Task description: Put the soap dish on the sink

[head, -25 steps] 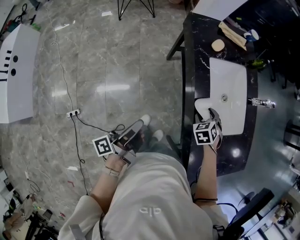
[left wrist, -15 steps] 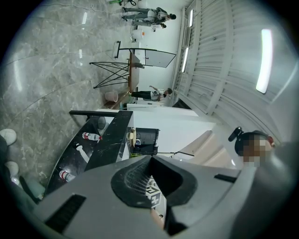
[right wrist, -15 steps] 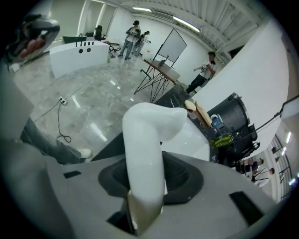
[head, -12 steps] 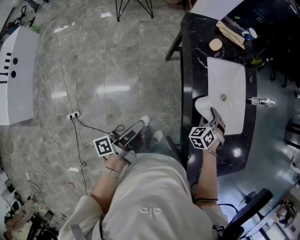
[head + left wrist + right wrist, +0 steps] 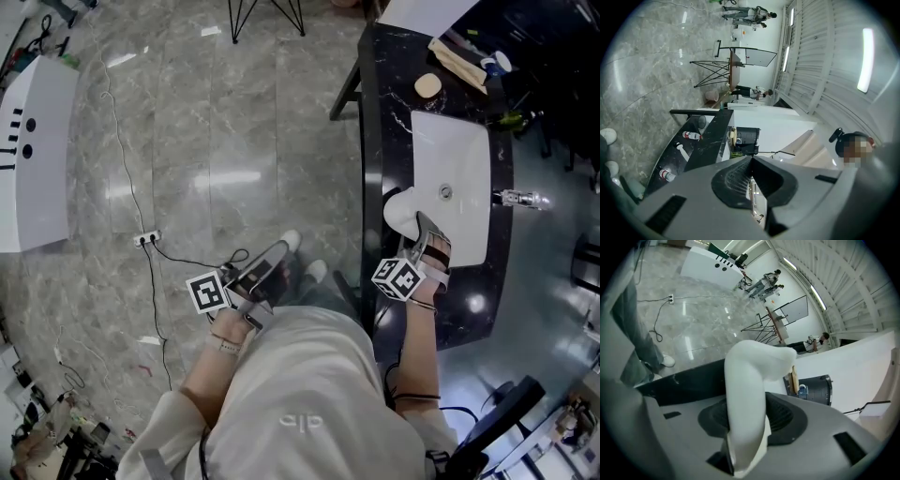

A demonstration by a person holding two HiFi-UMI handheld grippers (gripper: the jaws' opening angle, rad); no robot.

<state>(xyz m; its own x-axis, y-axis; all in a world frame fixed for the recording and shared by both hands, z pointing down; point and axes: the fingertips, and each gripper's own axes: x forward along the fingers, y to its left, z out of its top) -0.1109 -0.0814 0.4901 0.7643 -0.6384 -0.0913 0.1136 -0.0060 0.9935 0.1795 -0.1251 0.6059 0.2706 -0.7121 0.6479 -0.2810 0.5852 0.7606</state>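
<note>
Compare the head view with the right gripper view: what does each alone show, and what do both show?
Head view only: the faucet and the left hand-held gripper. Right gripper view only: the right hand-held gripper with its jaws clamped on the soap dish, plus distant people. Both: the soap dish, the black countertop and the floor power strip.

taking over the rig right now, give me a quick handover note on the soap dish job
Right gripper: shut on the white soap dish, angled down toward the sink.
Left gripper: shut, empty, held off to the side over the floor.
The soap dish is at the sink's near rim, across the basin from the faucet. I can't tell if it rests there or is lifted.
Done: the grasp.
Left: settle the dish on the sink, open the fingers, back away.
</note>
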